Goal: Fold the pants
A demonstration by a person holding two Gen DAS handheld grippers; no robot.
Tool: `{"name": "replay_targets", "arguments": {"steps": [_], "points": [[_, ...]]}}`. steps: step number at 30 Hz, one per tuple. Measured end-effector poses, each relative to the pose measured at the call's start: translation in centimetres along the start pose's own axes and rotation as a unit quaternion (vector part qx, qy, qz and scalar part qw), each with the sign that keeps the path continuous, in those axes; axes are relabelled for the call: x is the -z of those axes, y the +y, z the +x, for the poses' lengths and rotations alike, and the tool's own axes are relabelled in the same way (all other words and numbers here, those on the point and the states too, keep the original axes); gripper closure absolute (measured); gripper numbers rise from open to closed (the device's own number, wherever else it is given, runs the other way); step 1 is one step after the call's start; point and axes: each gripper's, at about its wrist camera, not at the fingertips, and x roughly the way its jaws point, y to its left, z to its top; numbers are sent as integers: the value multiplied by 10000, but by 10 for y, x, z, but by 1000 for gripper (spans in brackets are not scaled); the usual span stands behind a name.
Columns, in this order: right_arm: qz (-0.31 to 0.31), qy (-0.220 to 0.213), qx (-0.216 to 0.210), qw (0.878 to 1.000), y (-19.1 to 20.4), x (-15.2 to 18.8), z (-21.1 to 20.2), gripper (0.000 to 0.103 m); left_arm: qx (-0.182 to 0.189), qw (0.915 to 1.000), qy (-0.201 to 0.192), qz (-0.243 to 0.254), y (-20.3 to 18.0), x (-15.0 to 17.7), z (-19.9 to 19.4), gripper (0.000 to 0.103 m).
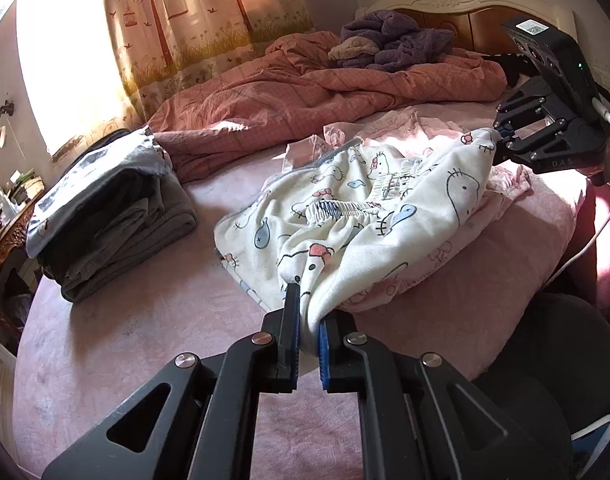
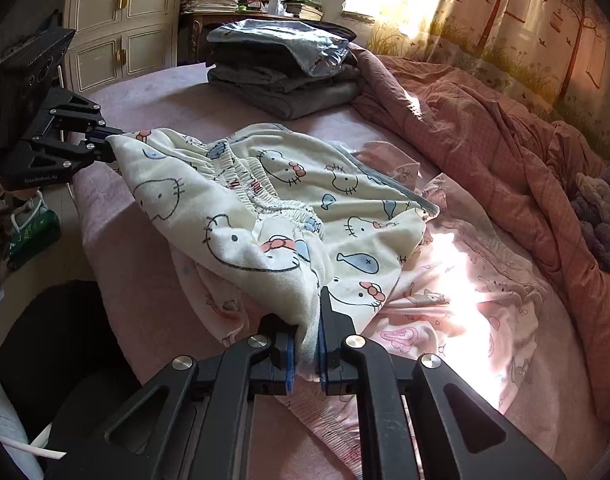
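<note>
The left gripper (image 1: 308,334) is closed on a bunched corner of the cat-print pants (image 1: 345,216), the white fabric pinched between its blue pads. The right gripper (image 2: 307,350) is likewise clamped on another corner of the same pants (image 2: 289,200), cloth squeezed between its fingers. The pants hang stretched between the two grippers, the elastic waistband (image 2: 273,196) showing in the sagging middle and the far part draped on the bed. They lie over a pale pink printed garment (image 2: 465,304) spread on the pink bedsheet (image 1: 145,320). A stack of folded dark clothes (image 1: 117,216) sits apart on the sheet, beside a rumpled salmon duvet (image 1: 305,96). A purple fleece garment (image 1: 397,40) lies near the headboard (image 1: 457,4).
</note>
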Motion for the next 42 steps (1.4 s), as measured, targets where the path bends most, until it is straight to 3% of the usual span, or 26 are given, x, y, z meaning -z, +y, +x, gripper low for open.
{"name": "replay_targets", "arguments": {"steps": [3, 8, 11, 15, 18, 20, 22, 23, 26, 28, 29, 31, 33, 34, 35, 39, 41, 42], "points": [[-147, -153, 132, 9997, -6, -19, -3, 95, -144, 9997, -173, 37, 16, -26, 7, 96], [340, 53, -317, 9989, -62, -62, 39, 95, -144, 9996, 230, -12, 62, -61, 72, 96], [781, 281, -630, 9946, -98, -76, 75, 95, 102, 9979, 631, -59, 84, -64, 117, 95], [1117, 534, -886, 9883, -121, -77, 114, 95, 433, 9955, 733, -426, 102, -64, 145, 94], [1259, 604, -940, 9857, -129, -72, 130, 89, 373, 9947, 755, -595, 108, -62, 157, 83], [1413, 583, -788, 9851, -136, -70, 135, 79, 134, 9943, 770, -730, 112, -60, 161, 56], [1563, 461, -364, 9860, -144, -68, 131, 47, -155, 9931, 638, -967, 120, -56, 157, 49], [1661, 331, -73, 9855, -148, -67, 126, 40, -310, 9915, 585, -1118, 124, -54, 152, 50], [1838, -33, 698, 9805, -154, -63, 104, 38, -628, 9866, 313, -1476, 127, -40, 128, 48], [1976, -278, 1108, 9736, -154, -59, 86, 38, -597, 9852, 217, -1593, 120, -28, 113, 47], [2072, -376, 1057, 9718, -153, -56, 78, 38, -459, 9858, 208, -1603, 115, -21, 107, 47], [2193, -399, 335, 9743, -145, -46, 68, 39, -252, 9859, 265, -1634, 104, -9, 99, 47], [2226, -312, -44, 9744, -129, -35, 67, 49, 162, 9851, 336, -1680, 91, -2, 97, 47], [2202, -244, -166, 9750, -121, -30, 68, 57, 276, 9840, 361, -1725, 86, 1, 97, 49], [2199, -196, -287, 9749, -114, -25, 70, 59, 384, 9834, 389, -1732, 82, 3, 97, 53], [1956, -27, -277, 9803, -91, -12, 79, 61, 473, 9852, 520, -1561, 67, 3, 105, 62], [1887, 7, -298, 9816, -87, -9, 83, 62, 500, 9845, 584, -1576, 66, 3, 108, 92], [1890, 26, -281, 9816, -86, -7, 84, 74, 465, 9846, 573, -1586, 67, 3, 109, 98]]}}
